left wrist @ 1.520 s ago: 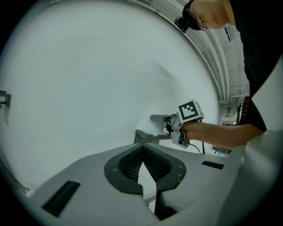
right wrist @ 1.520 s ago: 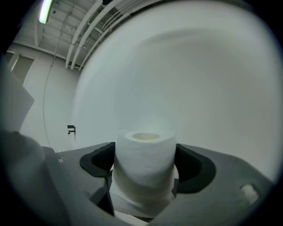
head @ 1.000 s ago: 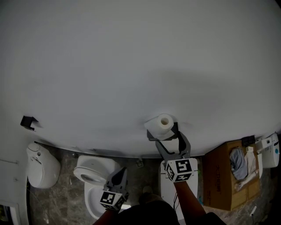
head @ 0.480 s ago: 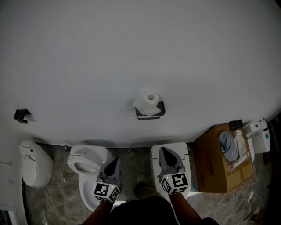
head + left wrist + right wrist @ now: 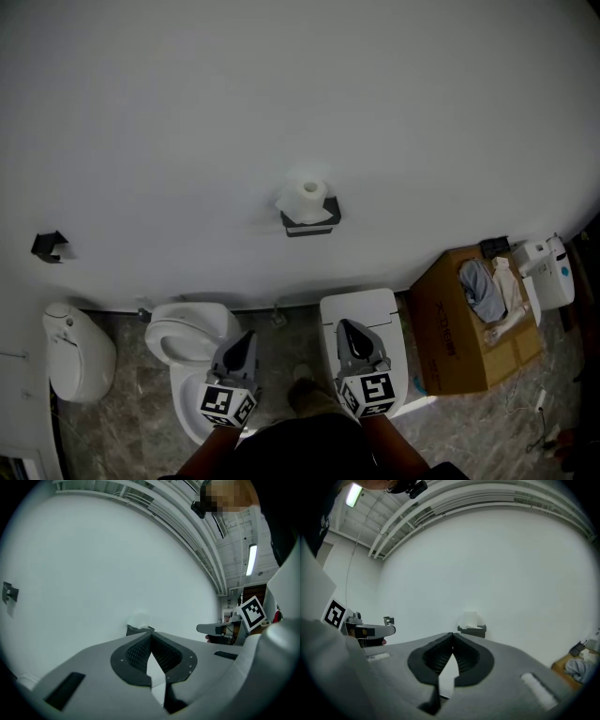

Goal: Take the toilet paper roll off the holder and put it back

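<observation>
Sitting on its dark holder [image 5: 313, 223], the roll [image 5: 306, 195] is up on the white wall [image 5: 281, 94], and we are well back from it. Along the right tool [image 5: 452, 637] we see the jaws pressed together with nothing between them, and the roll and holder are far beyond the tips. It's the same with the left tool [image 5: 150, 638]: jaws pressed together, nothing pinched, and the roll shows faint against the wall ahead, a touch left of the tips.

From the head view we have both tools held low and side by side, tips toward the wall and marker cubes nearest us. The left one hangs over a toilet [image 5: 183, 339]. The right one hangs over a white boxy unit [image 5: 367, 307] that stands against the wall below the holder. Right of that unit is an open cardboard box [image 5: 450, 328] with cloth in its top. Far left, we spot a small black bracket [image 5: 47, 246] on the wall and a rounded white bin [image 5: 77, 352] on the stone floor [image 5: 141, 394].
</observation>
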Tool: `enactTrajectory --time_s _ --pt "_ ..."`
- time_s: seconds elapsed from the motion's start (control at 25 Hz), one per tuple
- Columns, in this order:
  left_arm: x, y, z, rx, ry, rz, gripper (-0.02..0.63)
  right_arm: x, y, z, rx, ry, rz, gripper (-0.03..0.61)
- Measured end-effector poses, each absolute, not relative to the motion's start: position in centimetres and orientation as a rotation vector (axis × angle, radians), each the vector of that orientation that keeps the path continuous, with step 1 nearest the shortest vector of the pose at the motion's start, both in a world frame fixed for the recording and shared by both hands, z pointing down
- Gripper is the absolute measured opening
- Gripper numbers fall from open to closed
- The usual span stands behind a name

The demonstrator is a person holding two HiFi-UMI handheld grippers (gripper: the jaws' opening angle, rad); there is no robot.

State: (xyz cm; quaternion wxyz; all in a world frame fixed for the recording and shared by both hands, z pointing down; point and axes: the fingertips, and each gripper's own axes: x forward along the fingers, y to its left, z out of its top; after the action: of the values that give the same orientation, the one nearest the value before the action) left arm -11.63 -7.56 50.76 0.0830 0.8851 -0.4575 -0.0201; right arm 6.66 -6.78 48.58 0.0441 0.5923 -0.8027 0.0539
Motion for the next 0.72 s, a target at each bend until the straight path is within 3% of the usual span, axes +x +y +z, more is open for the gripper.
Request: enactTrajectory --time_s 0.72 --pt "-12.2 -9.1 50.3 2.656 -1.366 -0.061 0.014 6.3 -8.5 47.5 1.830 -2.454 0.102 -0.003"
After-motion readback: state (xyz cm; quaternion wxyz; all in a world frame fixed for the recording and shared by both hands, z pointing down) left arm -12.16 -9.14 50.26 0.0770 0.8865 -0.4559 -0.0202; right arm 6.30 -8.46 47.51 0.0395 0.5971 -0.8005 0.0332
